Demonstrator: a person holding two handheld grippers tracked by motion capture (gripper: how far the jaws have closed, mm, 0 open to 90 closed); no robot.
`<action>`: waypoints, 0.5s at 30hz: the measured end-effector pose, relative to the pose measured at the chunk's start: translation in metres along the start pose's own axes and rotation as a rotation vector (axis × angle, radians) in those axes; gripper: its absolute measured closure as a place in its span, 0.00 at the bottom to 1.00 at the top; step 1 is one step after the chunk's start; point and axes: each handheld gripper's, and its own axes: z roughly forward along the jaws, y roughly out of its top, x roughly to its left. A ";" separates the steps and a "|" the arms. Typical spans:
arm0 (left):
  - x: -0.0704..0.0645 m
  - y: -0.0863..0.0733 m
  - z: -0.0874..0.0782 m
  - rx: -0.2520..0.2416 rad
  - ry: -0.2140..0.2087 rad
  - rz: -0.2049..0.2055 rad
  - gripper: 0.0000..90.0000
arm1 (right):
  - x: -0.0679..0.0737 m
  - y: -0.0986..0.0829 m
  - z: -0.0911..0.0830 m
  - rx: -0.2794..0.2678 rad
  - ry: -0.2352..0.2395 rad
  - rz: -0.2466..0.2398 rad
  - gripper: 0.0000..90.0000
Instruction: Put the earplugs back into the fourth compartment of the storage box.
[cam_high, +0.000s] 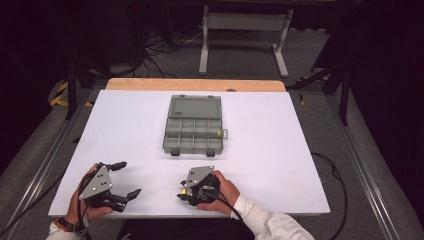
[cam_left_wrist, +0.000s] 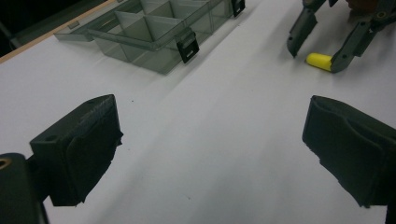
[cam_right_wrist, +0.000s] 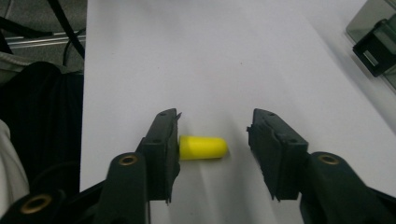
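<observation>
White table (cam_high: 125, 130) | grey clear plastic compartment box (cam_high: 193, 125): lid open, mid-table | left gripper (cam_high: 122, 180): jaws wide, empty | right gripper (cam_right_wrist: 212, 149): jaws part-open, straddling small yellow foam earplug (cam_right_wrist: 203, 147) lying at near edge, touching one jaw | I centre it, then close gently.

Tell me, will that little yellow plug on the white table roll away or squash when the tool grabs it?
The yellow plug lies on its side, rounded like a cylinder, so a nudge would probably roll it. It looks like soft foam, likely light and squashy. The right tool is open around it, one jaw touching its end.
</observation>
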 end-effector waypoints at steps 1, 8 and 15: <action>0.000 0.000 0.000 0.000 0.000 -0.001 0.06 | 0.000 -0.001 0.000 -0.007 0.008 0.014 0.63; 0.001 0.000 -0.002 -0.002 0.004 -0.007 0.06 | 0.000 -0.004 0.000 -0.021 0.022 0.033 0.65; 0.000 0.000 -0.002 -0.004 0.006 -0.008 0.06 | 0.000 -0.005 -0.002 -0.022 0.039 0.030 0.79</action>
